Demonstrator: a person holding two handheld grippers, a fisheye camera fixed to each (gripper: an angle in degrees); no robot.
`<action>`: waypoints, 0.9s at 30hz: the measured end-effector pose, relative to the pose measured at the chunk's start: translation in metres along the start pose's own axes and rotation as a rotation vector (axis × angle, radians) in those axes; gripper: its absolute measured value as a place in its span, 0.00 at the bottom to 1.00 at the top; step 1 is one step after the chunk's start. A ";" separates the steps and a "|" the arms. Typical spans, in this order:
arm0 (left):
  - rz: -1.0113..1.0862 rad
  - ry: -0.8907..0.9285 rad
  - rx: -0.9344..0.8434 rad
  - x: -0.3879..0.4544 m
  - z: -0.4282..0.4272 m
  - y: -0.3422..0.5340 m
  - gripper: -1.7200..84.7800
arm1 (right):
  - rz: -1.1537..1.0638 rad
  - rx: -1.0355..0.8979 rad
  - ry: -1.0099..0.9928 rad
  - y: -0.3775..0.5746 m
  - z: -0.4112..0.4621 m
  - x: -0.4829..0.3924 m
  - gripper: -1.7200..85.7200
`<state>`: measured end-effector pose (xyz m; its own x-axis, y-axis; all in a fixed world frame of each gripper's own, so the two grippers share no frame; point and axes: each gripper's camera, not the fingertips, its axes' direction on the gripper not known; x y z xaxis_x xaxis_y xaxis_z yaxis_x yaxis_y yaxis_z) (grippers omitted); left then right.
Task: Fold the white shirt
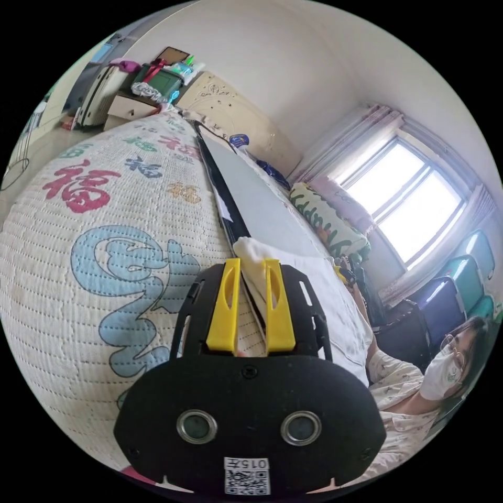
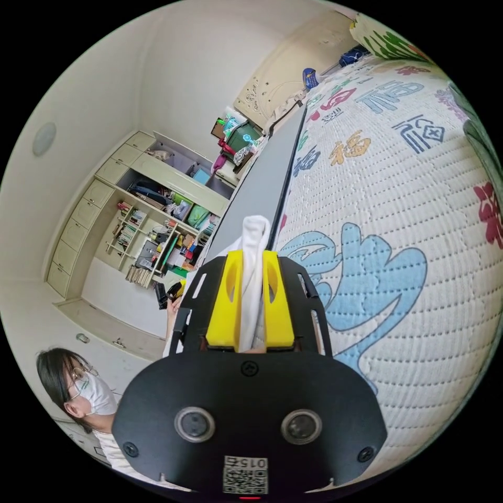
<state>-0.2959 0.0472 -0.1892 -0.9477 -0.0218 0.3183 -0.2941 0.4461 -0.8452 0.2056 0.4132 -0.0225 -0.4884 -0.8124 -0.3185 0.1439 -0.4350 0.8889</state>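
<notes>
My left gripper [image 1: 252,260] is shut on a bunched edge of the white shirt [image 1: 327,301]. The cloth runs from between the yellow jaws off to the right, over the edge of a grey board [image 1: 257,194]. My right gripper [image 2: 253,253] is shut on another bunch of the white shirt [image 2: 255,228], which pokes up past the fingertips and hangs to the left behind the jaws. Both grippers hover close over a quilted bedcover [image 1: 105,220] printed with coloured characters. The rest of the shirt is hidden behind the gripper bodies.
The grey board [image 2: 259,183], black-edged, lies lengthwise on the bedcover [image 2: 408,209]. A person in a face mask [image 1: 443,369] sits beside the bed, also seen as the person [image 2: 86,390] near open shelves [image 2: 157,230]. A window [image 1: 408,204], pillows [image 1: 325,220] and suitcases [image 1: 450,293] line one side.
</notes>
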 end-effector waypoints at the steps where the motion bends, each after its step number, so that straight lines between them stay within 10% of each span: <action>1: -0.013 0.015 0.010 -0.002 -0.005 0.005 0.10 | -0.004 0.003 0.003 0.004 -0.002 0.001 0.09; 20: 0.131 -0.136 0.134 0.012 -0.024 0.114 0.03 | -0.086 0.036 0.200 0.100 -0.015 0.021 0.07; 27: 0.316 -0.195 0.398 0.012 -0.052 0.197 0.05 | -0.424 0.218 0.110 0.180 -0.087 0.007 0.10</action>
<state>-0.3587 0.1809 -0.3296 -0.9918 -0.1240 -0.0314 0.0209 0.0851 -0.9962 0.3028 0.2958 0.1064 -0.3693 -0.6224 -0.6901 -0.2378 -0.6546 0.7176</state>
